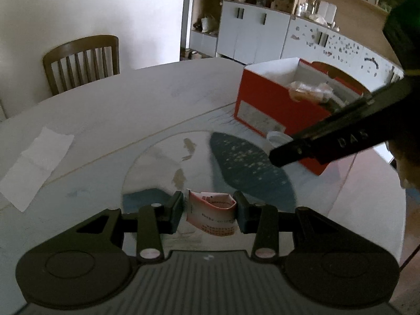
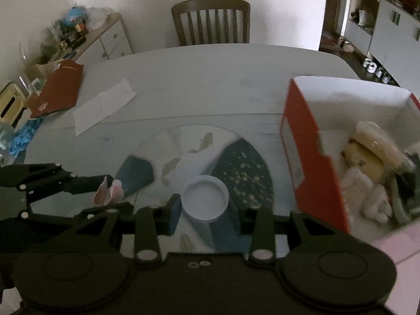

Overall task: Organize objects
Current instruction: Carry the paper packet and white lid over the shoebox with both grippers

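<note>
on the table [image 2: 210, 65] the open box [image 2: 309, 162] stands to my right, full of things. my right gripper [image 2: 206, 210] holds a lid [image 2: 205, 199] just left of the box; my left gripper [image 1: 208, 211] holds a folded packet [image 1: 211, 211] further left. a paper sheet [image 2: 102, 105] lies far left, a chair [image 2: 211, 21] behind the table.

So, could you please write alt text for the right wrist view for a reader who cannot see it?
The right gripper holds a white round lid above a patterned table, beside an open red box filled with items. At left, the left gripper pinches a crumpled pink-and-white paper packet; a wooden chair stands beyond the table.
</note>
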Motion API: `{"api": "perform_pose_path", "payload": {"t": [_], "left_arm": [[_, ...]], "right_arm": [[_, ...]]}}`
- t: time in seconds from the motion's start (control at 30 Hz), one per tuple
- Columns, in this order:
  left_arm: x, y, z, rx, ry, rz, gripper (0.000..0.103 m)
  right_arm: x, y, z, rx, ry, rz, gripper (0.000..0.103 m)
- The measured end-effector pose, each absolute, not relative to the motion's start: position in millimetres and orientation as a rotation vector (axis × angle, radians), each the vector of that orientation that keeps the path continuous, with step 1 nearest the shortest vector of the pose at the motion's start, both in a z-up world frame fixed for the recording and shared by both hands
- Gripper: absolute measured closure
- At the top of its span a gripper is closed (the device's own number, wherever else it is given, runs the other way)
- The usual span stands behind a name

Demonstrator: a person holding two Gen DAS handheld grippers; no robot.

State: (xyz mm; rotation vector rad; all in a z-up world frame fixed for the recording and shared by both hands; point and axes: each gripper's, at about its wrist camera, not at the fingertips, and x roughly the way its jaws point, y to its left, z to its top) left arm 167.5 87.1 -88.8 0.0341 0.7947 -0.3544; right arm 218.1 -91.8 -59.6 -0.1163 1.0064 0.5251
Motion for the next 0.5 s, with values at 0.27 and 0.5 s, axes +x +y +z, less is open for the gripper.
{"api": "perform_pose_path", "payload": {"t": [0.27, 0.5], "left_arm": [[165.1, 46.5, -72.4, 0.037, 0.783, -0.358, 0.063], [174.6, 0.0, -59.8, 0.048, 0.759, -0.382, 0.063]], "right_arm": [[208.9, -134.6, -43.7, -0.08, 0.999, 0.545, 0.066], [210.8, -176.5, -32.8, -0.079, 0.976, 0.559, 0.066]]}}
